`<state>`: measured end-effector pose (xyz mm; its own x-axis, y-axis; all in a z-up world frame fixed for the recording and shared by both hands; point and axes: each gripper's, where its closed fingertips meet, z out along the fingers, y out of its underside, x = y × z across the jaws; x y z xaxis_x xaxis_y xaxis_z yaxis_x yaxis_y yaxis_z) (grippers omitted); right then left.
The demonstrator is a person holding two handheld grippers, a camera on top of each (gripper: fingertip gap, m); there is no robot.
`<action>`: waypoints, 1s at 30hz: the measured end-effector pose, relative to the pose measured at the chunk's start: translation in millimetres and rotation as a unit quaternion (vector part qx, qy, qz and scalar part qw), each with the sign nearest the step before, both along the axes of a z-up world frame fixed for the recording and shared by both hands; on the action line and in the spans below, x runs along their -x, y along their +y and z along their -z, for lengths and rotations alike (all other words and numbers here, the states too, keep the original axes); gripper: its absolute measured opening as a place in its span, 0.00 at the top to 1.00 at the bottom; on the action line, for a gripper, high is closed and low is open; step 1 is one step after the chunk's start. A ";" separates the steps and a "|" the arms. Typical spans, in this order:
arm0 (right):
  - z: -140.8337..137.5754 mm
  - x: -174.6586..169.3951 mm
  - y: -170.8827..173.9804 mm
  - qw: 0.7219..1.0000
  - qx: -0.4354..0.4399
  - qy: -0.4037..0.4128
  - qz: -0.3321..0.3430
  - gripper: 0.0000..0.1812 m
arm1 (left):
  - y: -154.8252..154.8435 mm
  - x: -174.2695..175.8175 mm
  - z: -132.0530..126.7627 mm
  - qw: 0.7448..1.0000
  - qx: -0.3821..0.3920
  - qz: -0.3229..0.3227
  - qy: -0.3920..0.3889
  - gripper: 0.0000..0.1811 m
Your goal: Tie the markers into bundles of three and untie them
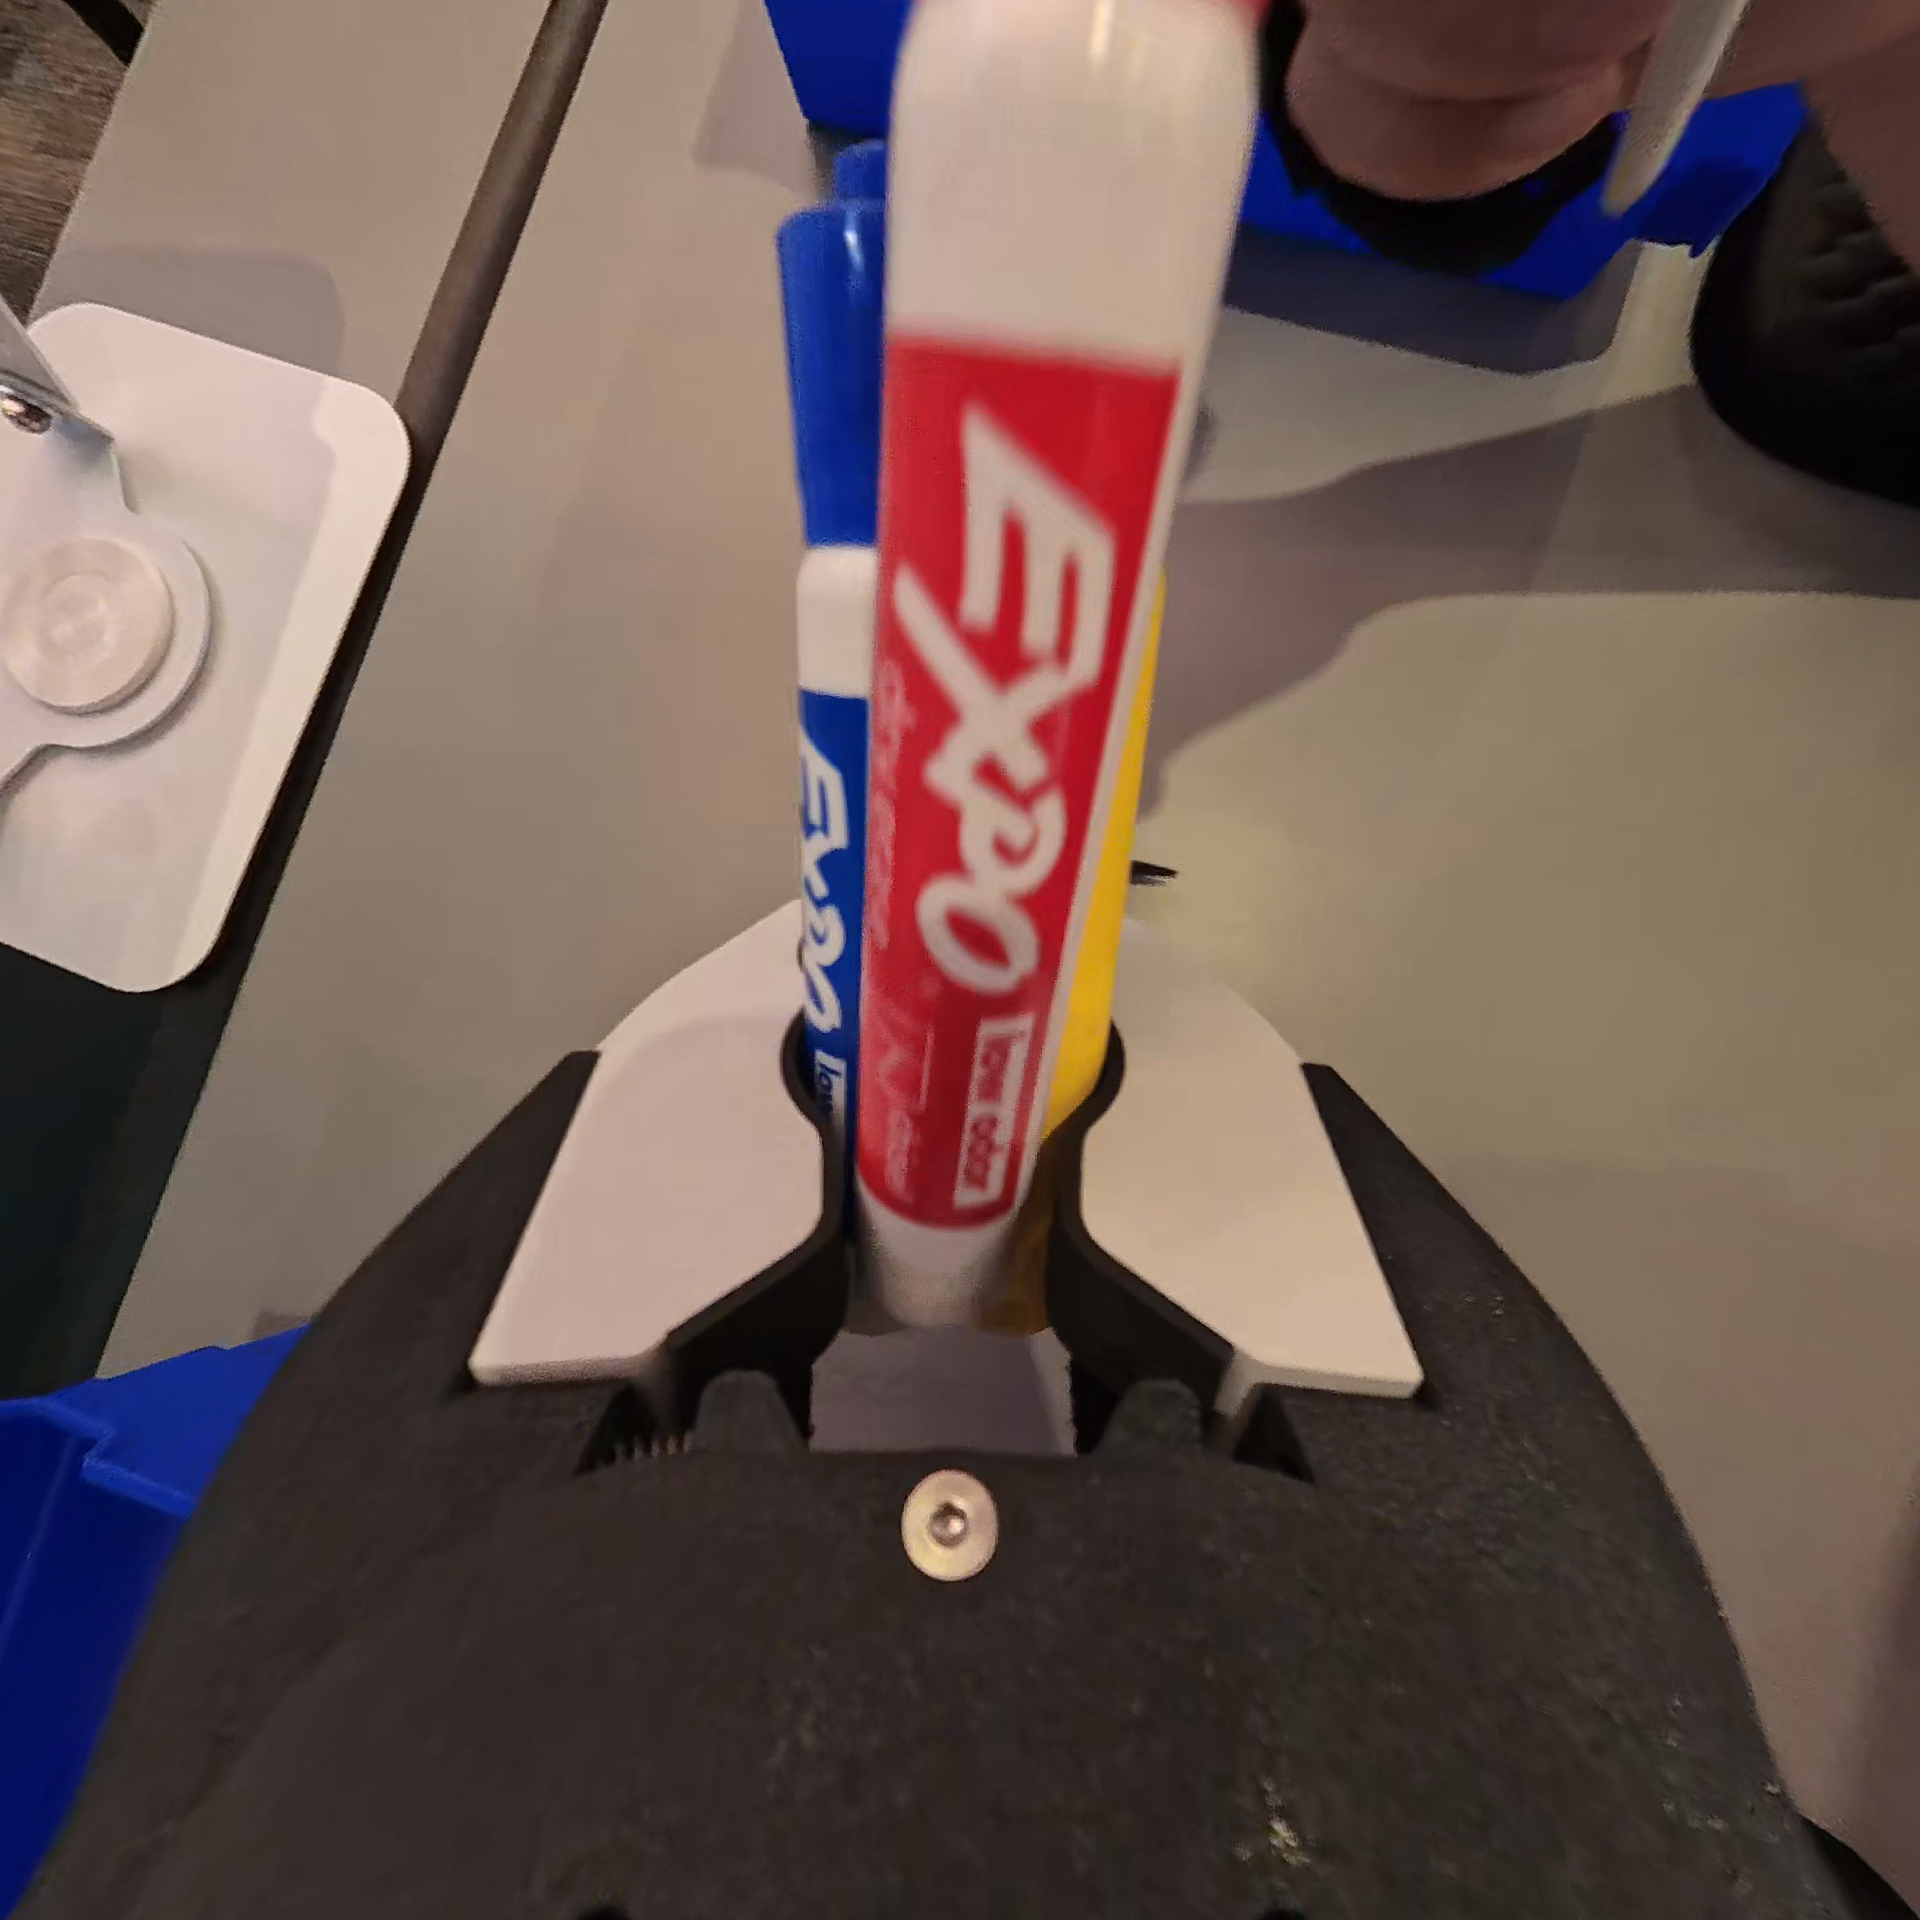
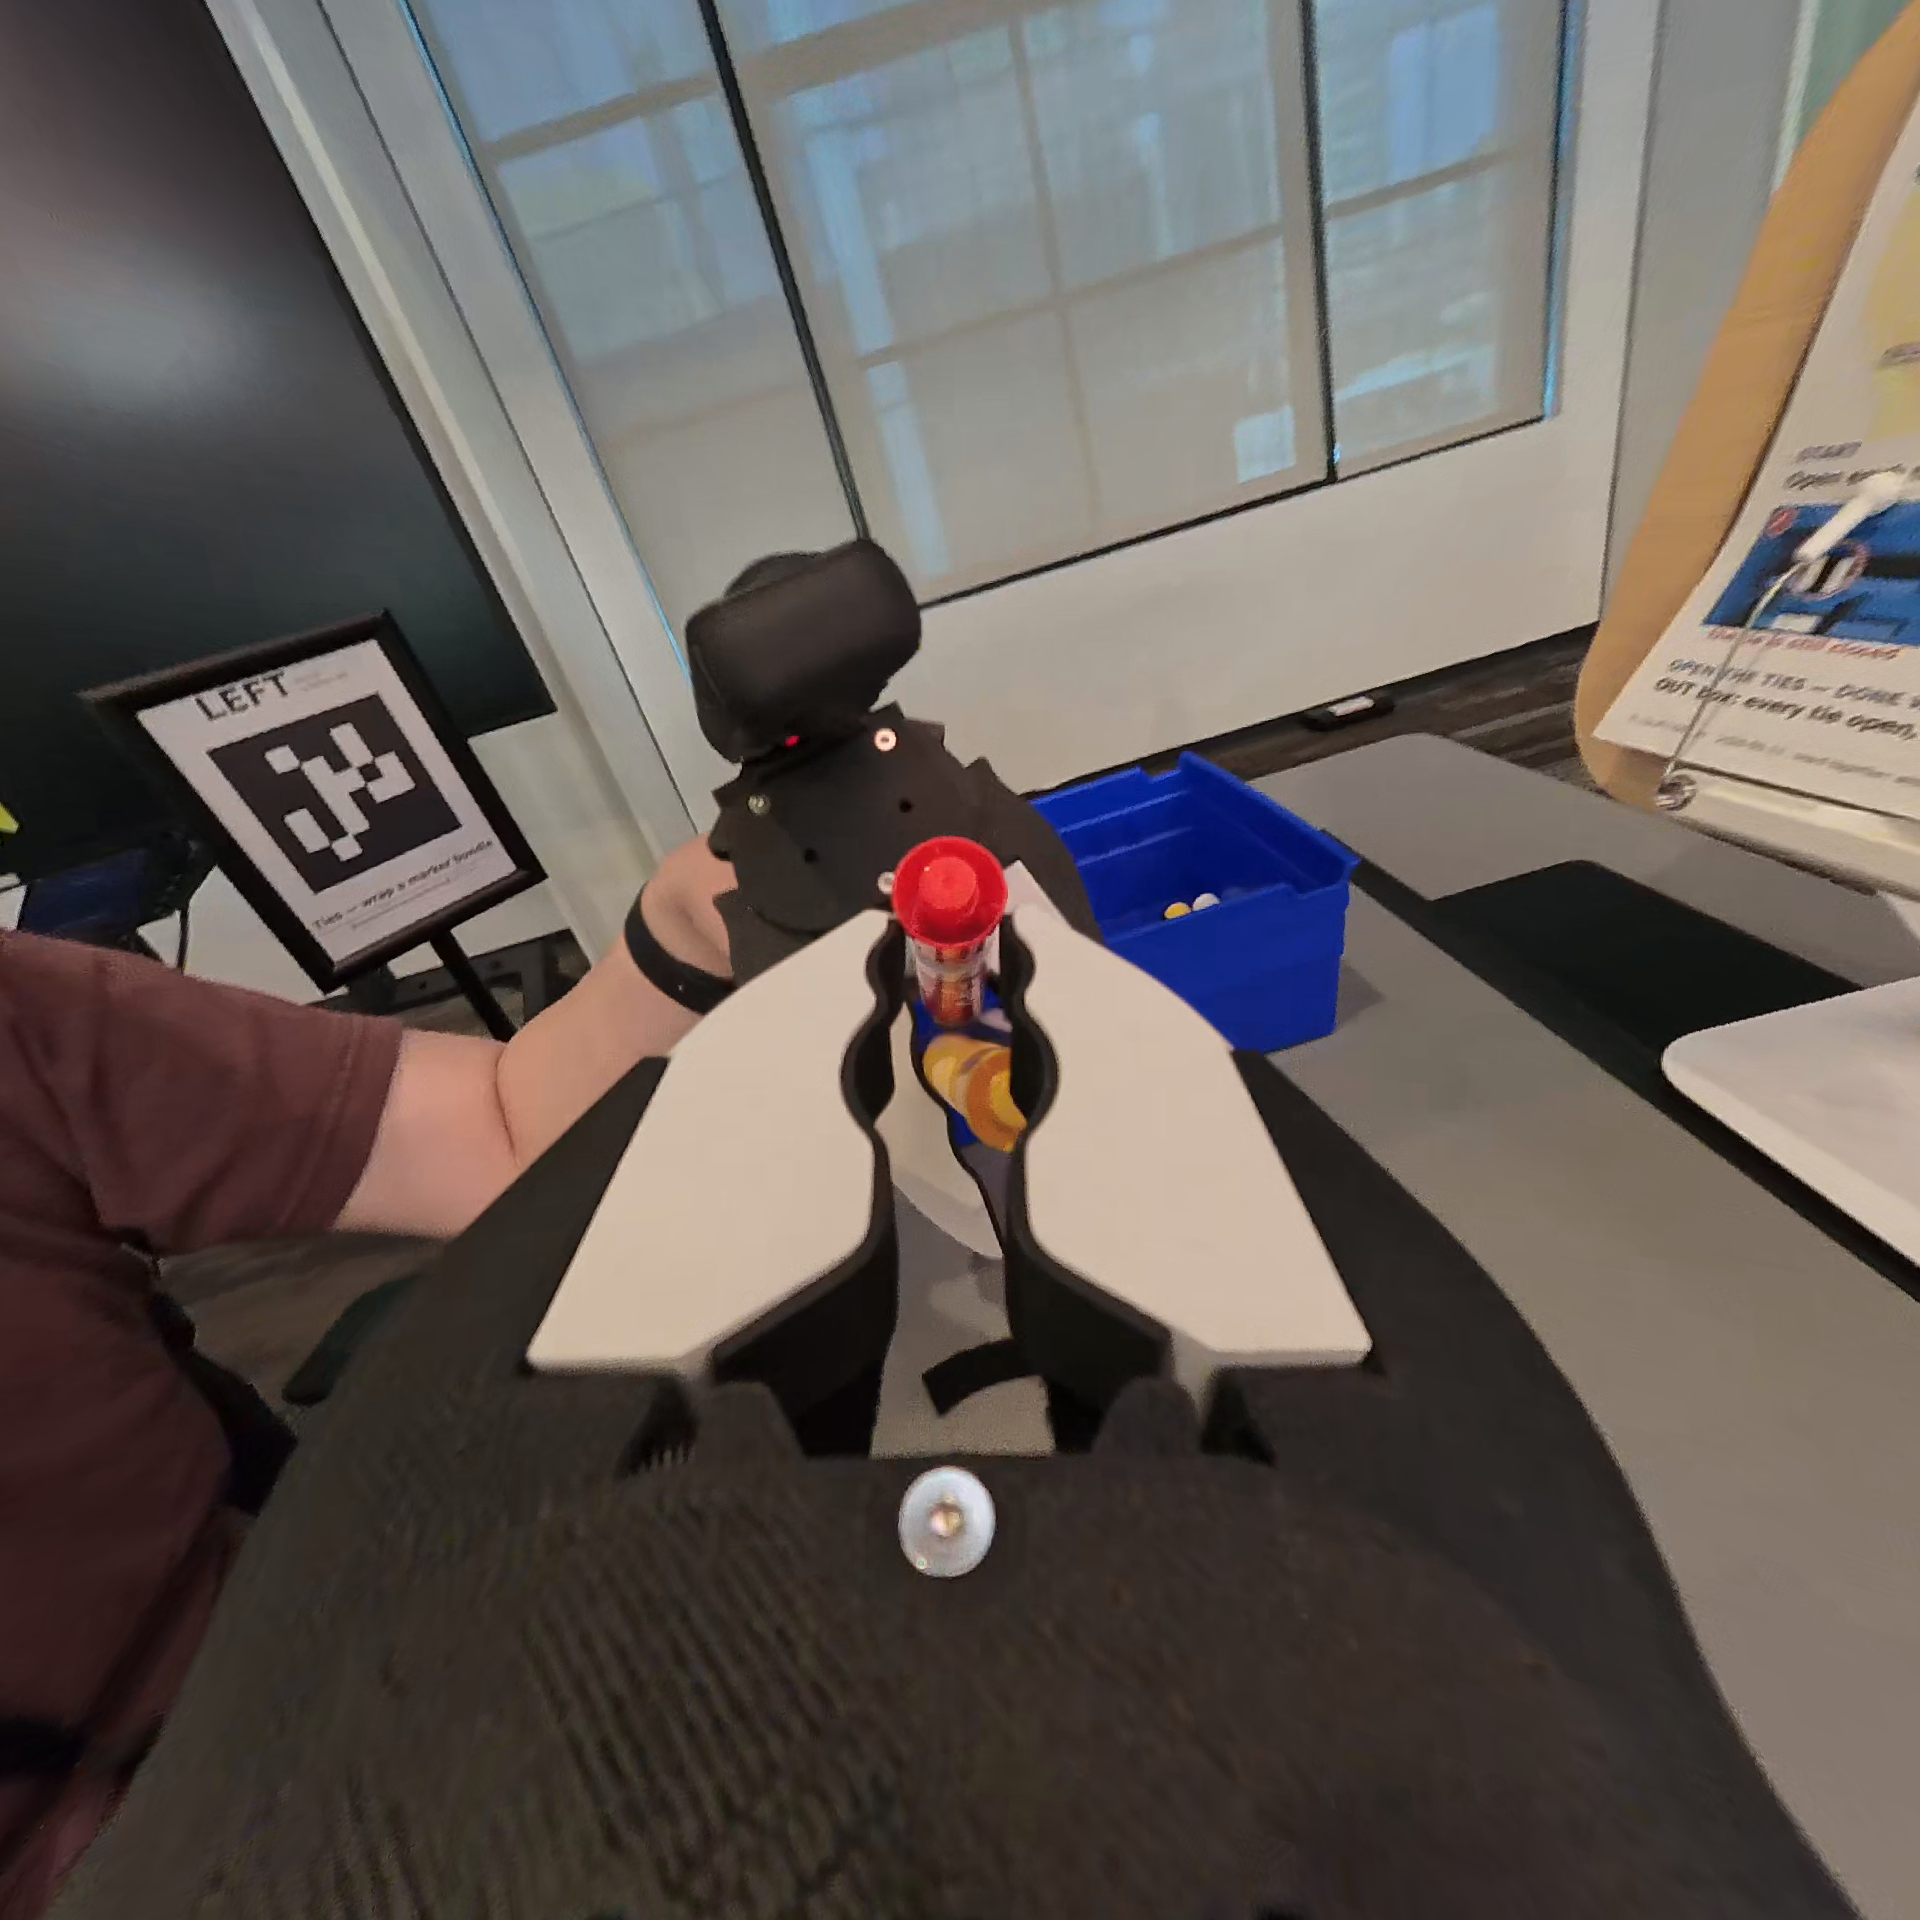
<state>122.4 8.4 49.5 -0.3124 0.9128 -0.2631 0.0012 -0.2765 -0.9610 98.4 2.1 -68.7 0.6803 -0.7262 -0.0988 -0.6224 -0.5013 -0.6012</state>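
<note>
My left gripper (image 1: 956, 1039) is shut on three markers held side by side: a red one (image 1: 1018, 675) on top, a blue one (image 1: 831, 416) on the left and a yellow one (image 1: 1117, 831) on the right. A small black bit (image 1: 1153, 873) shows beside the yellow marker. My right gripper (image 2: 948, 935) is shut on the end of the red marker (image 2: 948, 894), end-on at its fingertips. The yellow marker (image 2: 977, 1081) shows blurred between its fingers. The left gripper's black body (image 2: 831, 821) sits just behind, held by a hand. A black tie (image 2: 966, 1371) lies on the table below.
A blue bin (image 2: 1247, 935) with some markers stands on the grey table (image 2: 1558, 1247) behind the grippers. Another blue bin corner (image 1: 62, 1507) is near left. A white stand base (image 1: 187, 644), a framed sign (image 2: 312, 790) and an instruction sheet (image 2: 1787, 623) stand around. About 12 cm separates my left fingertips from my right. Measured from the fingertips, the black tie (image 2: 966, 1371) is 11 cm or so from the left gripper and 25 cm from the right.
</note>
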 end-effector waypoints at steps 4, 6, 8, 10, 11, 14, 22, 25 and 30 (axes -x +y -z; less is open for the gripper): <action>0.8 0.9 -1.3 1.000 -0.023 0.005 0.002 0.90 | -3.9 2.0 3.0 1.000 0.006 0.005 0.020 0.76; 2.1 -0.6 2.5 1.000 -0.026 0.001 0.009 0.89 | -7.5 3.4 5.5 0.999 0.015 0.009 0.029 0.76; 10.1 -1.2 7.0 1.000 -0.022 -0.018 0.007 0.89 | -9.9 6.5 8.0 0.999 0.021 0.008 0.044 0.76; 20.8 -0.9 10.6 0.999 -0.018 -0.044 0.004 0.88 | -11.6 9.0 10.2 0.998 0.025 0.009 0.057 0.76; 24.2 -1.1 9.5 0.998 -0.019 -0.053 -0.005 0.89 | -12.0 10.5 11.2 0.998 0.027 0.006 0.062 0.76; 37.1 -0.1 4.8 0.994 -0.055 -0.089 -0.014 0.88 | -12.1 11.9 11.6 0.998 0.030 0.003 0.063 0.76; 38.0 1.4 10.3 0.996 -0.033 -0.083 -0.006 0.82 | -19.8 14.7 21.8 0.995 0.056 0.013 0.087 0.77; 42.5 -0.4 14.9 0.996 -0.026 -0.089 -0.004 0.83 | -27.4 20.3 32.9 0.990 0.085 0.021 0.115 0.76; 54.5 2.4 17.8 0.993 -0.001 -0.118 -0.007 0.84 | -22.4 20.1 34.8 0.990 0.076 0.021 0.116 0.76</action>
